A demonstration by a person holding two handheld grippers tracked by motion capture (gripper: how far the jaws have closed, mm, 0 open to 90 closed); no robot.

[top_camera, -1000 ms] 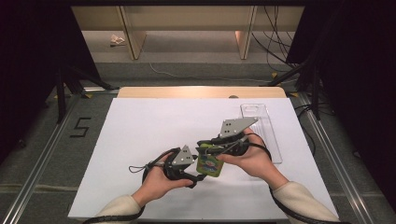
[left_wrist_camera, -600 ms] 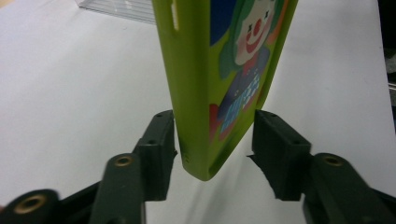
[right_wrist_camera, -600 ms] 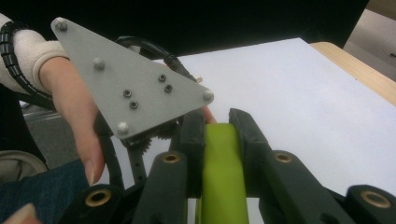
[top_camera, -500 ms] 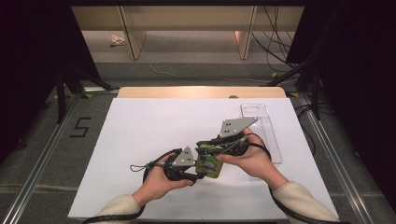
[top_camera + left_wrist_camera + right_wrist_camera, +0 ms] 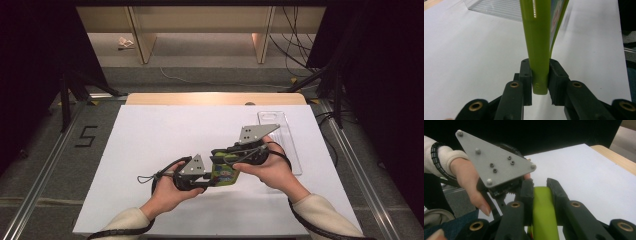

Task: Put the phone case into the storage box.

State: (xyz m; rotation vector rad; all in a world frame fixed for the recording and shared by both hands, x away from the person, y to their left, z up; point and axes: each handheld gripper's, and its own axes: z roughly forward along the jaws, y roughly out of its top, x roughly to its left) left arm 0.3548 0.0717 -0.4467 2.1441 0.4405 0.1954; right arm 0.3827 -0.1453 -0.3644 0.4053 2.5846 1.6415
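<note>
A flat lime-green case (image 5: 223,174) with a colourful cover is held above the white table, near its front middle, between both hands. My left gripper (image 5: 207,179) comes at it from the left. Its jaws have just been closing, and in the left gripper view the pads (image 5: 526,75) press both sides of the case's green spine (image 5: 537,45). My right gripper (image 5: 226,153) grips the case's other end from the right. In the right gripper view the green edge (image 5: 543,210) sits clamped between its fingers (image 5: 527,190), with the left hand (image 5: 466,178) and its grey plate (image 5: 494,162) just beyond.
A clear plastic tray (image 5: 286,131) lies on the table's right side, behind the right hand; its ribbed corner (image 5: 496,8) shows in the left gripper view. The white table top (image 5: 150,145) spreads to the left and back. Shelving and cables stand beyond the far edge.
</note>
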